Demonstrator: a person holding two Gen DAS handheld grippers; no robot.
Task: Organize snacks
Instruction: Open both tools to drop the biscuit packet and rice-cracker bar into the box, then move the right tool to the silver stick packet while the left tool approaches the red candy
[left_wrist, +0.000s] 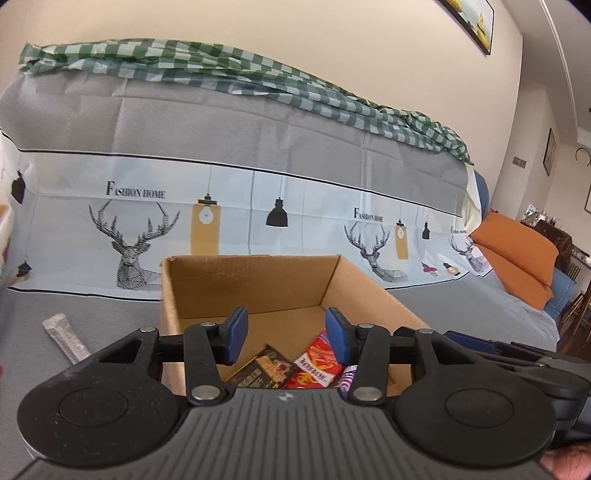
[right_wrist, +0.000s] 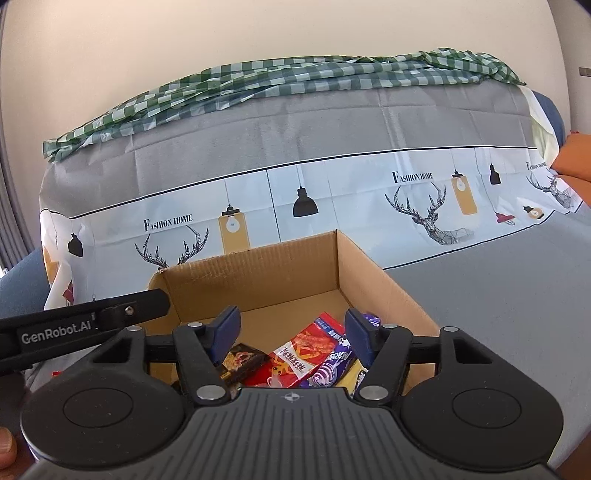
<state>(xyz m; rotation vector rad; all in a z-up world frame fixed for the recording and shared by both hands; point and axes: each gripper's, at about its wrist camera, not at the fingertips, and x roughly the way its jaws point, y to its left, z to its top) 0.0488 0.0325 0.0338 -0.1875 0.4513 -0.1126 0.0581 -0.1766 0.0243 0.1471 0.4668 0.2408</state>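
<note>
Your two wrist cameras look side by side over one box, close in.

Each view faces forward and slightly down along its own fingers into the cardboard box (left_wrist: 258, 288) at 12 o'clock, sofa back (left_wrist: 221, 122) beyond. Both share box, snack packets (right_wrist: 306, 350) and checked cloth (right_wrist: 295, 79); your right view catches the left gripper's arm at 9 o'clock.

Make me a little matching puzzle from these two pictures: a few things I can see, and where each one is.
Things:
1. red snack packet
2. silver packet
3. checked cloth
4. orange cushions

Places:
A. on top of the sofa back
B. inside the cardboard box
C. far right end of the sofa
D. on the seat, left of the box

Pairs: 1-B, 2-D, 3-A, 4-C
</note>
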